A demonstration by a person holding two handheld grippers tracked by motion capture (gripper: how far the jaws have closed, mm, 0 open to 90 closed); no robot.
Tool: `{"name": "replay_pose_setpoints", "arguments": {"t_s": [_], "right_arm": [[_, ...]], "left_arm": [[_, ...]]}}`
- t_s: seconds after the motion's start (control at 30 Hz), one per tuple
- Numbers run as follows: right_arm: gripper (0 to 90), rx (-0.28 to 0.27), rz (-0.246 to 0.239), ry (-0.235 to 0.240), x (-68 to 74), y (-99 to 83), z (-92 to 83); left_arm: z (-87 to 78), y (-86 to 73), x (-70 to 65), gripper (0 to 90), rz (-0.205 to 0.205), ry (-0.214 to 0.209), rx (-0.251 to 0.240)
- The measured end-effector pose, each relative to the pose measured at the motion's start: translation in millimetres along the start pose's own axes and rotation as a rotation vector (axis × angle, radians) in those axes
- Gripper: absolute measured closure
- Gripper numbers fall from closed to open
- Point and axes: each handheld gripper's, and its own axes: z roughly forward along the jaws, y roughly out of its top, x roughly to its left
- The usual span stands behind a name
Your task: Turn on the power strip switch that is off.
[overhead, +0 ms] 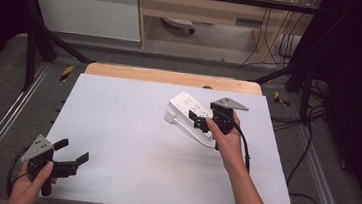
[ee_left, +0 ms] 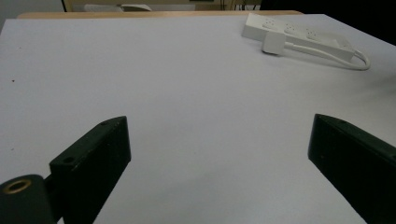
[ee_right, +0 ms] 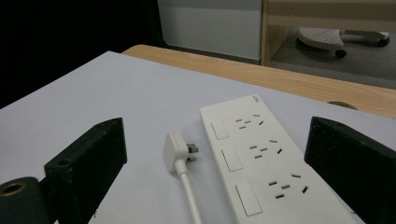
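A white power strip [overhead: 185,104] lies flat on the right half of the white tabletop [overhead: 126,132]. Its white plug [overhead: 170,116] rests unplugged on the board beside it, with the cable [overhead: 193,133] looping along the strip's near side. My right gripper [overhead: 198,120] hovers open over the strip's near end. In the right gripper view the strip [ee_right: 261,163] and the plug [ee_right: 176,149] lie between the wide jaws of the right gripper [ee_right: 217,122], untouched. My left gripper [overhead: 74,151] stands open and empty near the front left corner. In the left gripper view the strip [ee_left: 299,35] lies far beyond the left gripper [ee_left: 219,122].
A wooden edge [overhead: 171,77] borders the far side of the tabletop. Black frame posts [overhead: 33,52] stand at the back corners, and dark cables [overhead: 310,144] run on the floor to the right.
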Motion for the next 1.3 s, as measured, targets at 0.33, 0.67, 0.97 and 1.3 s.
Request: {"name": "replay_pose_setpoints", "arguments": {"t_s": [0.33,0.67,0.97,1.3], "right_arm": [[5.1,-0.021,-0.016,0.011,-3.8,-15.3,-37.9],[5.1,-0.065,-0.021,-0.018,-18.3,-40.7,-78.3],[5.1,-0.077,-0.002,-0.044,-31.4,-65.7,-108.6],[4.1,-0.042,-0.009,-0.079,-38.9,-91.0,-129.8]], "left_arm": [[-0.1,-0.1,-0.7,5.9,0.002,0.002,0.002],[0.0,-0.3,-0.9,5.9,0.0,0.005,0.005],[0.0,-0.5,-1.1,5.9,0.007,0.01,0.008],[-0.3,-0.4,-1.9,5.9,0.004,0.008,0.005]]}}
